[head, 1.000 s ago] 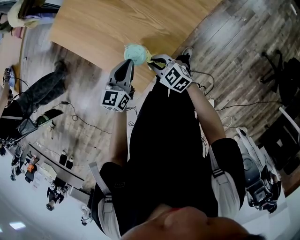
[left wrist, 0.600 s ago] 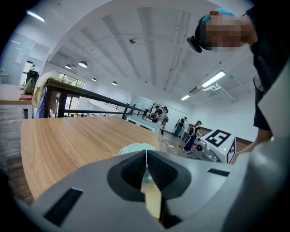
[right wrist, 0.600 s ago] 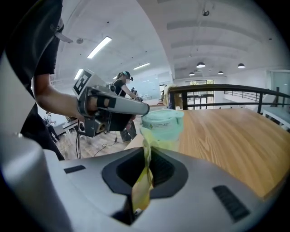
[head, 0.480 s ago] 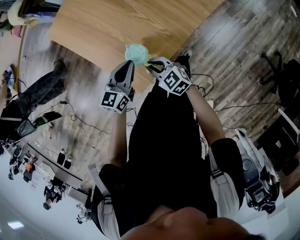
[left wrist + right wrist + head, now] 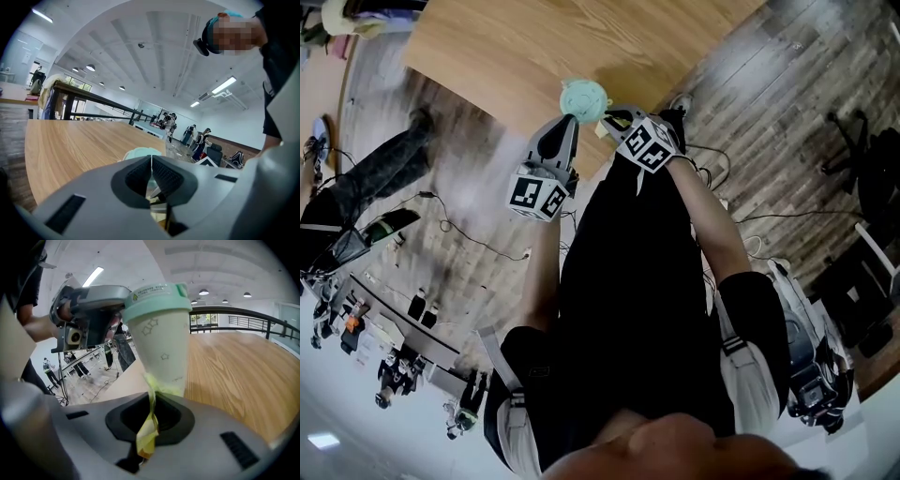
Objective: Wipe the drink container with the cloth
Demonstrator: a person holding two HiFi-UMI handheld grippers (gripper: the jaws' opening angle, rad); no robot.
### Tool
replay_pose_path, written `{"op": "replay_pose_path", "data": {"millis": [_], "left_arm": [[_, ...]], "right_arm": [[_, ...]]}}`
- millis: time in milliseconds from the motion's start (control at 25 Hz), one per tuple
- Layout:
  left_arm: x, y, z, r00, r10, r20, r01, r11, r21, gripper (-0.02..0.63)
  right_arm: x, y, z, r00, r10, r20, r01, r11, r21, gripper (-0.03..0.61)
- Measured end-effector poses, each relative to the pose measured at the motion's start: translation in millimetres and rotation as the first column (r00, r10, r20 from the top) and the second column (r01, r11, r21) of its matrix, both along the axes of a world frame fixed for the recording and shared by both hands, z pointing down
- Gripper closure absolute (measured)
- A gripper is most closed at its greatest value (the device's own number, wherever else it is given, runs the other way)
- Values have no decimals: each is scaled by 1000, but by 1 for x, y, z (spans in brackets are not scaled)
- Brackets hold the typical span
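The cup (image 5: pixel 161 343) stands straight ahead of the right gripper (image 5: pixel 151 414), just beyond its tips, and that is what the wipe depends on. Its long axis runs up and away from the jaws with a slight lean, pale wall below and mint lid (image 5: pixel 152 298) on top. The right gripper is clenched on a thin yellow cloth (image 5: pixel 149 427), which trails out between the jaws and lies against the lower part of the cup's wall, so the wiping surface is already touching. From here I judge the stroke has to follow the wall, either up along that axis toward the lid or round the side. In the head view the cup sits over the near edge of the wooden worktop (image 5: pixel 506 47); its base is hidden behind the right gripper, so I cannot say whether it rests there or hangs free. The left gripper (image 5: pixel 567 120) comes at the cup from the opposite side and higher up. Its jaws are drawn together right at the rim of the lid, apparently pinching it to steady the cup. That puts the left gripper nearer the top and the right one nearer the bottom, so any push from the cloth is probably best aimed toward the left gripper's hold rather than across it
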State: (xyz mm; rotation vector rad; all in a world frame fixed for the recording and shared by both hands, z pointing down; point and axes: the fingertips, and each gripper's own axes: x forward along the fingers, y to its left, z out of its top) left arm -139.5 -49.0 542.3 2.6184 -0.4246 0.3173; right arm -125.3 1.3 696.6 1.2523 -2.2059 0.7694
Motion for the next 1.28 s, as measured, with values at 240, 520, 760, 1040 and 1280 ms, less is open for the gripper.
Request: {"op": "replay_pose_path", "data": {"millis": [240,520,760,1040,1280], "left_arm": [[0,1,1,1000,-25,13,25,1000,-6,588],[-1,2,1,999,-54,1,54,998,-33,588],[1,2,-1,997,-70,7,71,997,-40,588],[-2,2,-1,996,-83,19,84,995,-49,588],[0,1,1,993,-119,24,121,990,-71,588]], "right_arm": [[-4,0,23,999,-19,-45,16,997,-74,535],[-10,2,22,996,-35,-78,27,995,-96,535],[-2,5,-21,999,-31,-38,30,999,-37,535],[7,8,-64,998,-58,-31,59,998,26,535],[17,17,-89,992,-117,-48,119,992,44,535]]}}
